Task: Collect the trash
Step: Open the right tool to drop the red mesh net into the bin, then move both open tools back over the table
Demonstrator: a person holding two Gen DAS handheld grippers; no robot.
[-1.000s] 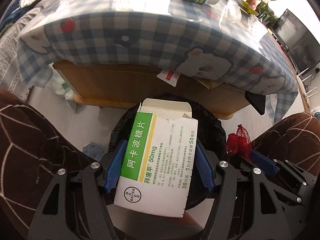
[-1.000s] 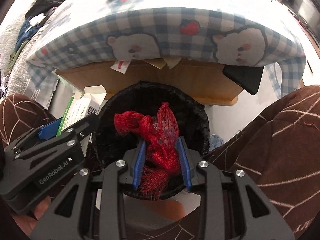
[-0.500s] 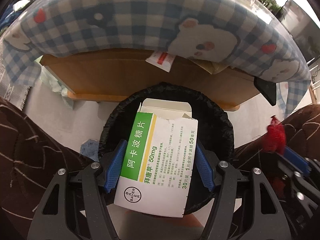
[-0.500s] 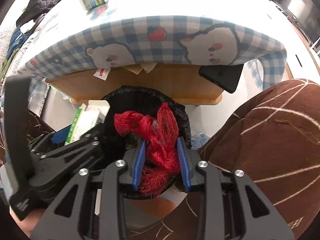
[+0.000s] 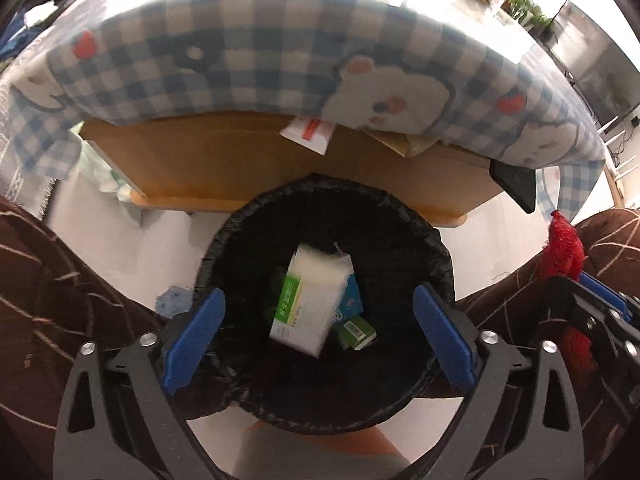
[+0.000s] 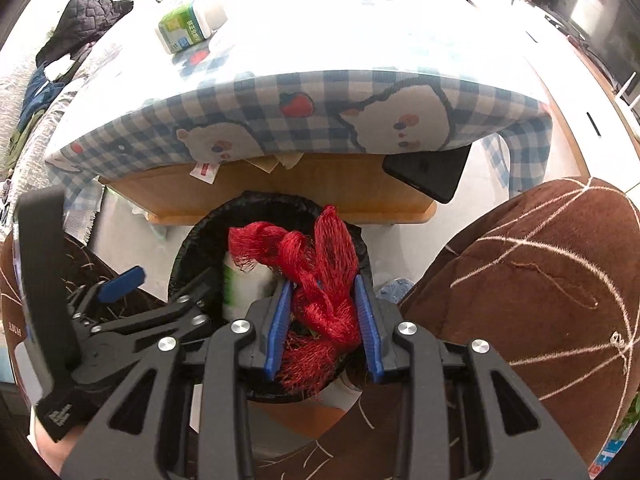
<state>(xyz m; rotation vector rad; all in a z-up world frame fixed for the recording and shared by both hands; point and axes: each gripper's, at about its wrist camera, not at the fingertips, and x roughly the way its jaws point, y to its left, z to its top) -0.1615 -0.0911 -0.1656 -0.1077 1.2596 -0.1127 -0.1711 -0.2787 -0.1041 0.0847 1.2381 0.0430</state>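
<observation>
A black-lined trash bin stands on the floor in front of the table. My left gripper is open above it. The white and green medicine box lies inside the bin, among other small packets. My right gripper is shut on a red mesh net bag and holds it over the bin's right side. The net bag also shows at the right edge of the left wrist view. My left gripper shows at the left of the right wrist view.
A low wooden table with a blue checked bear tablecloth stands behind the bin. A white and green bottle lies on it. A black phone juts from under the cloth. Brown-trousered knees flank the bin.
My left gripper has opened and the medicine box has dropped into the bin. My right gripper still holds the red net bag and has risen a little.
</observation>
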